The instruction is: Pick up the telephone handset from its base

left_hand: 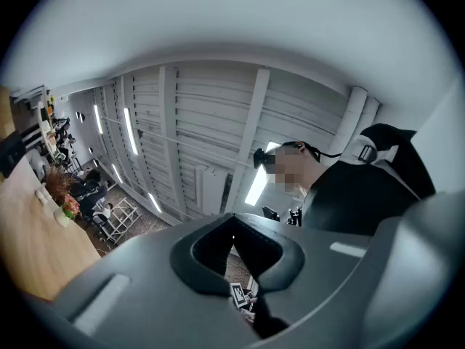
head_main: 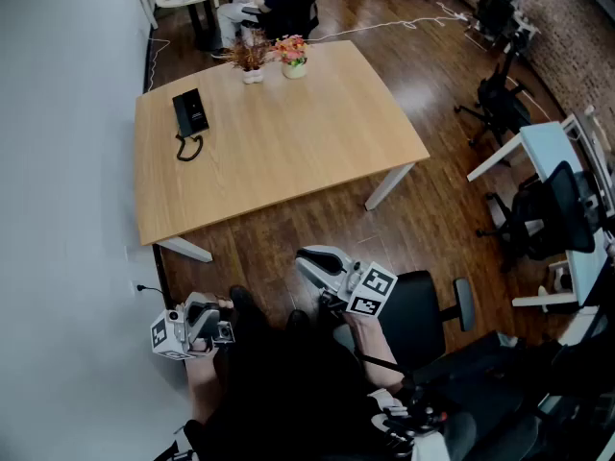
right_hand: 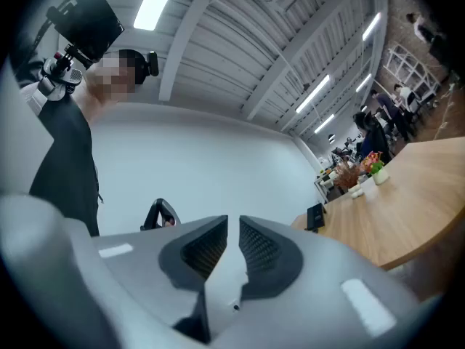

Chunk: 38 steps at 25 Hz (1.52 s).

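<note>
Left gripper is seen closed and empty, right gripper narrowly parted, its ribbed pads bare; black rectangular telephone is set far-left on wooden table.

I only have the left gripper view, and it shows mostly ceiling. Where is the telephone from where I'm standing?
Observer: In the head view, the telephone lies near the left edge of the wooden table. Its coiled cord is on the side nearer to you.
Operator: Are my tongs anywhere close to it?
Observer: No. Both are short of the table. The left tongs are close to your body, and the right tongs are a little further forward, above the floor.
Operator: Is the right one carrying anything?
Observer: No. The right gripper view shows a narrow gap between its tongs, with nothing in it.
</note>
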Available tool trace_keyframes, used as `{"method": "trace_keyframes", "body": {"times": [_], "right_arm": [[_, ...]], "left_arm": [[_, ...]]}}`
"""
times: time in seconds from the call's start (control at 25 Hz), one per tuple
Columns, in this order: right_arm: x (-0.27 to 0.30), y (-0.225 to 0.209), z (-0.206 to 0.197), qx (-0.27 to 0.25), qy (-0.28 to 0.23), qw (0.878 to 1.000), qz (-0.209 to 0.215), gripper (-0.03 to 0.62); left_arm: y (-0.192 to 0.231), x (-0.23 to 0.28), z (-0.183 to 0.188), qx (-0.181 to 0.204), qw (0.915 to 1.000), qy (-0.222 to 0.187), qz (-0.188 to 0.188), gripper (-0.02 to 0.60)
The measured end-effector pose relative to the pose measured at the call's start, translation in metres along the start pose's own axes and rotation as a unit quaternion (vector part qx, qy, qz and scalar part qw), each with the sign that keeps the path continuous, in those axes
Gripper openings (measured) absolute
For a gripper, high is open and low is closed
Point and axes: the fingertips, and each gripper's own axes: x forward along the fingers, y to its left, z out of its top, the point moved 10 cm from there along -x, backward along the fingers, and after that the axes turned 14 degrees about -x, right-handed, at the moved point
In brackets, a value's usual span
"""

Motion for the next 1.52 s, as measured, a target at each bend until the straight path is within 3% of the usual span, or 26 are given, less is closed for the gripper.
{"method": "trace_keyframes", "body": {"times": [0.24, 0.6, 0.84, 1.12, 1.24, 1.52], "right_arm": [[0.037, 0.005, -0.003, 0.004, -0.014, 0.998, -0.060, 0.049], [0.159, -0.022, 0.007, 0.001, 0.016, 1.000, -0.009, 0.046], [0.234, -0.038, 0.010, -0.011, 0.044, 0.999, 0.004, 0.046], [0.290, -0.046, -0.006, 0.003, 0.073, 0.997, -0.011, 0.046], [0.307, -0.039, -0.003, 0.001, 0.072, 0.997, -0.020, 0.046], [0.312, -0.055, -0.016, 0.005, 0.080, 0.996, -0.040, 0.046]], "left_arm": [[0.040, -0.010, 0.060, -0.026, 0.9991, 0.014, -0.030, 0.003], [0.080, -0.074, 0.132, 0.010, 0.9985, -0.053, 0.009, 0.003], [0.129, -0.100, 0.185, 0.033, 0.9969, -0.066, 0.027, 0.003], [0.162, -0.124, 0.240, 0.059, 0.9932, -0.030, 0.095, 0.001], [0.172, -0.133, 0.255, 0.048, 0.9924, -0.009, 0.113, 0.003], [0.218, -0.130, 0.261, 0.031, 0.9857, 0.044, 0.160, 0.077]]}}
